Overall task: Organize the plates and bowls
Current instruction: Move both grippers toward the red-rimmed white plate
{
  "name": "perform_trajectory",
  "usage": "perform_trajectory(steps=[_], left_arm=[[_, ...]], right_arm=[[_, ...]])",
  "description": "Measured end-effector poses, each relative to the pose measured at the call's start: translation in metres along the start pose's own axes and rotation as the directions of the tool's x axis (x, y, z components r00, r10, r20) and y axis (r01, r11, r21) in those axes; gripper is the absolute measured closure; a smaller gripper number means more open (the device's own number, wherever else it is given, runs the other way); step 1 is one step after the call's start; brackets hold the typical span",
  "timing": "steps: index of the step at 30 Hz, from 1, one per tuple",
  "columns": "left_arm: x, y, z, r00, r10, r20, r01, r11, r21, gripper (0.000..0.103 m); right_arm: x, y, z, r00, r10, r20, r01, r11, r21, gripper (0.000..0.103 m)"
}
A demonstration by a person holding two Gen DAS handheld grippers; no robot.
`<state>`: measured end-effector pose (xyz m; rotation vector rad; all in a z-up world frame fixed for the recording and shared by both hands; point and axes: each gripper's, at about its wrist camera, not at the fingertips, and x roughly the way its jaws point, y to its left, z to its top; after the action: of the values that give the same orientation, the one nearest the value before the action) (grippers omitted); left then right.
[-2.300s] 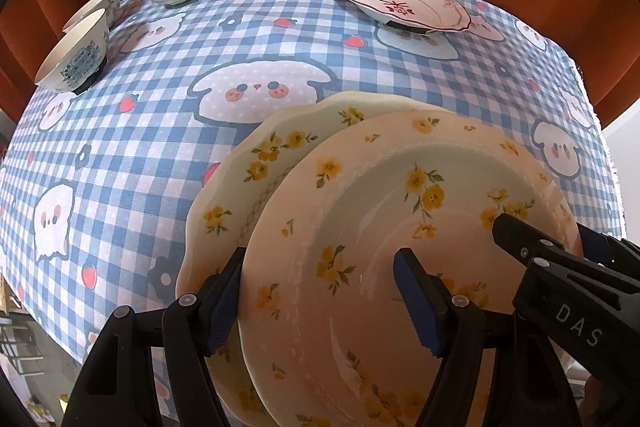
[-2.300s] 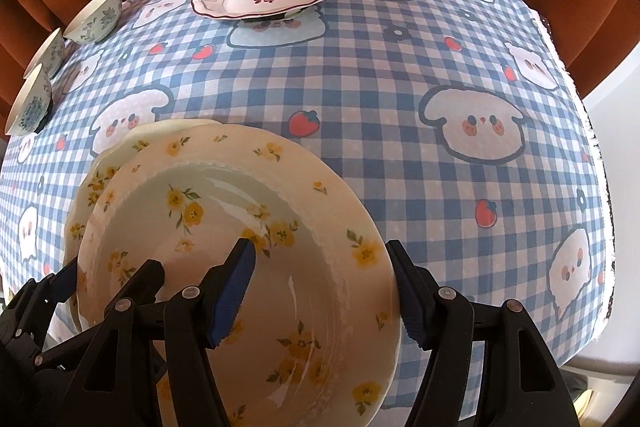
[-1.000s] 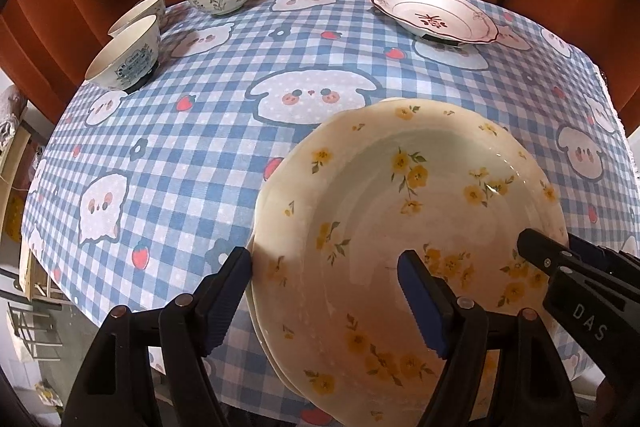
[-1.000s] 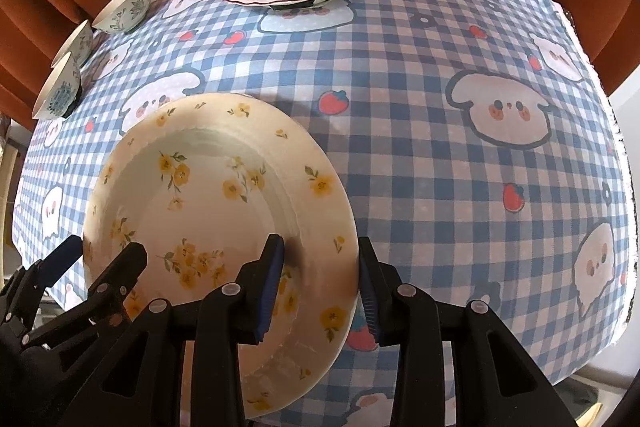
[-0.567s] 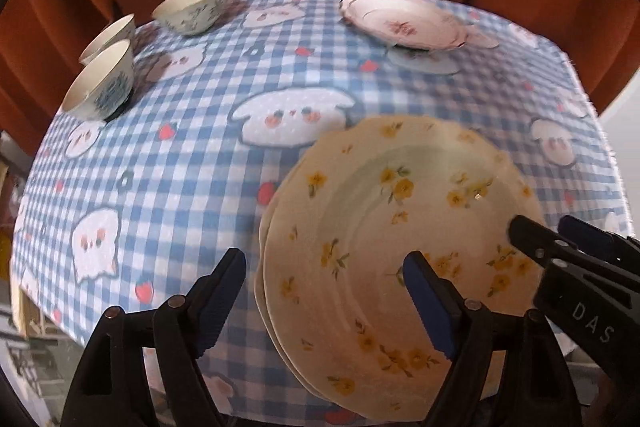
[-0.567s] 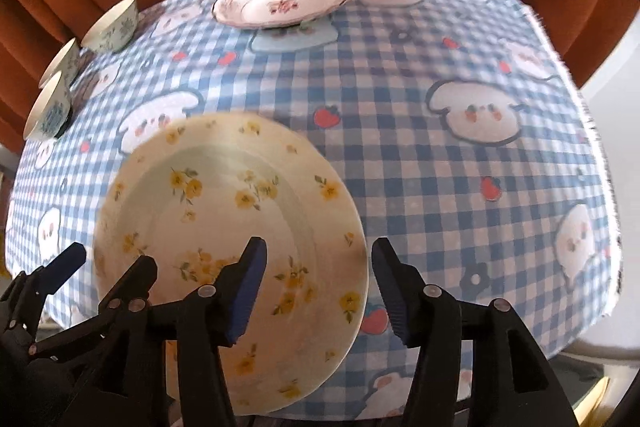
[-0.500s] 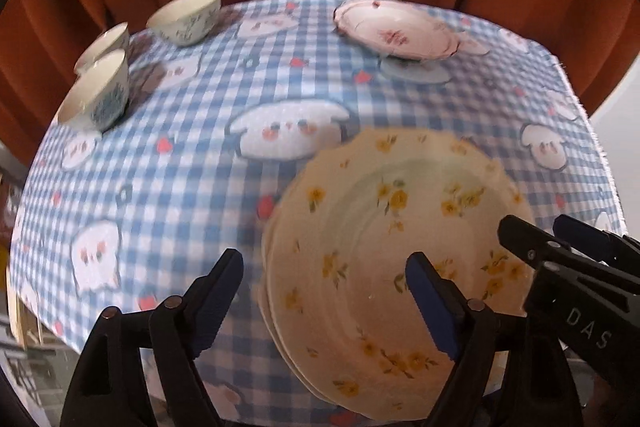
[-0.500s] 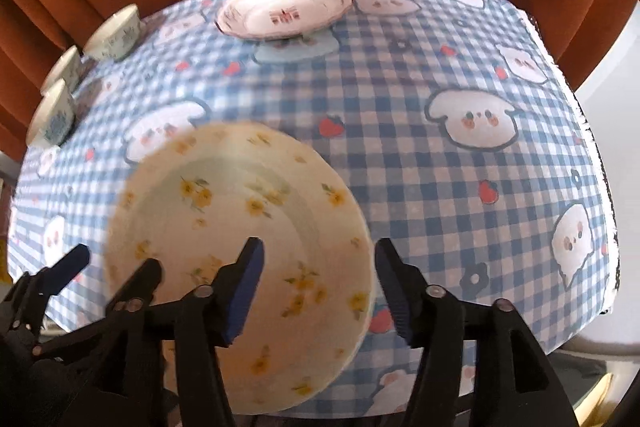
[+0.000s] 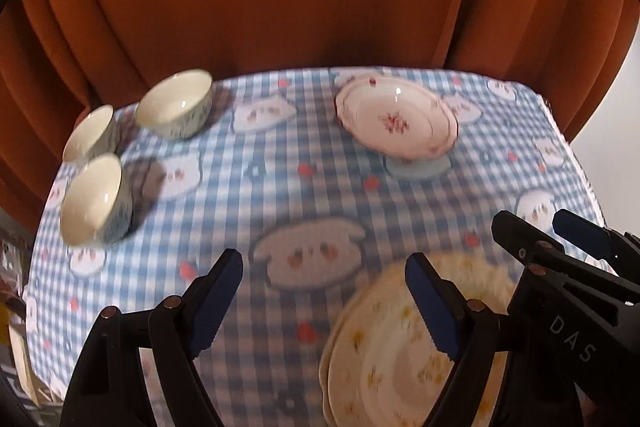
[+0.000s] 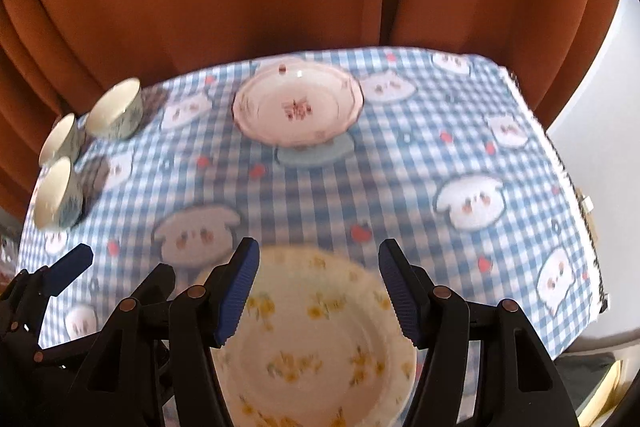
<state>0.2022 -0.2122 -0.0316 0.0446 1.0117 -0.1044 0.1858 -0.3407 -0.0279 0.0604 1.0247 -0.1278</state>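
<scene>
While my left gripper [image 9: 324,299] hangs spread and empty above the checked tablecloth [image 9: 320,195], its view shows the yellow-flowered plates [image 9: 400,355] stacked at the near edge, three bowls [image 9: 96,199] far left, a pink-flowered plate [image 9: 396,123] beyond. From my right gripper [image 10: 318,291], jaws likewise apart and empty, the stack [image 10: 320,339] sits just below. I judge a careless swing could knock it off the near edge.

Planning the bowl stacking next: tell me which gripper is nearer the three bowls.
Left. The left gripper sits on the side of the three bowls; the right gripper hangs farther off, over the yellow-flowered plates.
</scene>
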Motion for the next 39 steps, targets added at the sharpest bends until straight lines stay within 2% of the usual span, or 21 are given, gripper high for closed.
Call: perform_trajectory(steps=[9,17,23,26,35,39], left_arm=[[0.035,-0.009,0.066,0.998,0.040,0.048,-0.040,0.999,0.002,0.018],[0.097,-0.020,0.105,0.996,0.082,0.039,-0.079,0.995,-0.052,0.021],[0.146,-0.028,0.124,0.994,0.111,0.007,-0.110,0.993,-0.041,0.024],[0.162,-0.031,0.130,0.995,0.104,0.003,-0.104,0.994,-0.040,0.025],[0.199,-0.035,0.141,0.996,0.082,-0.023,-0.083,0.996,-0.043,0.026],[0.211,-0.038,0.140,0.997,0.061,-0.052,-0.063,0.997,-0.037,0.035]], right_arm=[[0.031,-0.013,0.068,1.000,0.004,0.030,-0.004,1.000,0.006,0.036],[0.104,-0.039,0.118,0.997,0.081,0.007,-0.082,0.995,0.050,0.029],[0.160,-0.046,0.139,0.996,0.092,-0.022,-0.091,0.995,0.040,0.029],[0.179,-0.050,0.146,0.995,0.091,-0.028,-0.089,0.995,0.048,0.029],[0.216,-0.053,0.163,0.996,0.074,-0.043,-0.072,0.997,0.042,0.029],[0.226,-0.048,0.164,0.997,0.065,-0.036,-0.065,0.998,0.014,0.031]])
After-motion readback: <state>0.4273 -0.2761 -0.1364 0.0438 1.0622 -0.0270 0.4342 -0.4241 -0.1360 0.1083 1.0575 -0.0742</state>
